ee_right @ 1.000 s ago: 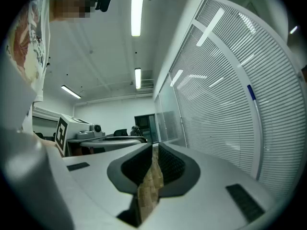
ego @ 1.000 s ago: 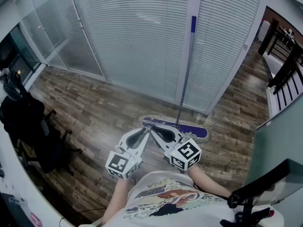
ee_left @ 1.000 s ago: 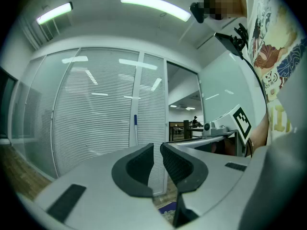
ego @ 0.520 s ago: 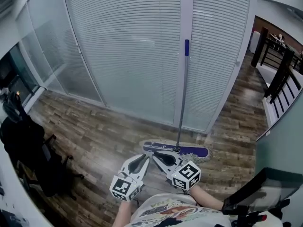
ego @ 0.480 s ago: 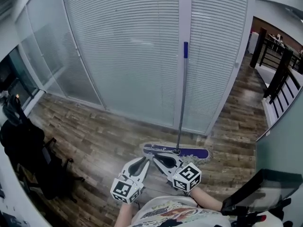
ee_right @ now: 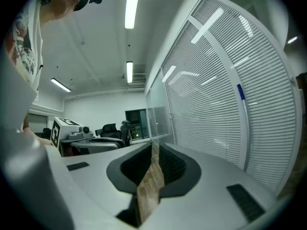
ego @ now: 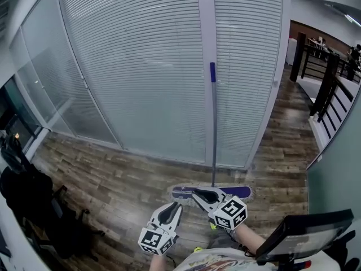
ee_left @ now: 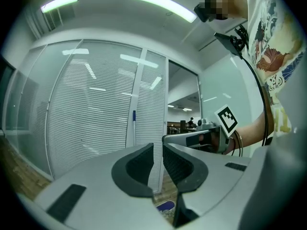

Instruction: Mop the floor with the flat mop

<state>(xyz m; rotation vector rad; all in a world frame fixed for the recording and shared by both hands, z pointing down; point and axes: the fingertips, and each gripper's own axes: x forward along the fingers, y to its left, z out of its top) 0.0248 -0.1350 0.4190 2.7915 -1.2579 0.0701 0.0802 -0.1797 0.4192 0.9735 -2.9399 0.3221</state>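
Observation:
The flat mop stands upright against the blind-covered glass wall, with its grey handle [ego: 213, 129] topped by a blue grip and its purple head [ego: 240, 192] flat on the wood floor. The handle [ee_left: 134, 123] also shows in the left gripper view, and the handle [ee_right: 242, 116] shows again in the right gripper view. My right gripper [ego: 196, 193] is shut and empty, its tips just short of the handle's base. My left gripper [ego: 177, 205] is lower and further left, jaws together with a thin slit, holding nothing.
The glass partition with blinds [ego: 141, 78] fills the far side. A black office chair with a bag [ego: 28, 202] stands at the left. A dark railing [ego: 330, 89] runs at the right. A dark screen-like object [ego: 304, 230] juts in at the bottom right.
Both grippers have moved forward toward the mop, the right one further, now over the mop head's near edge. The head view has tilted up. The mop has not moved.

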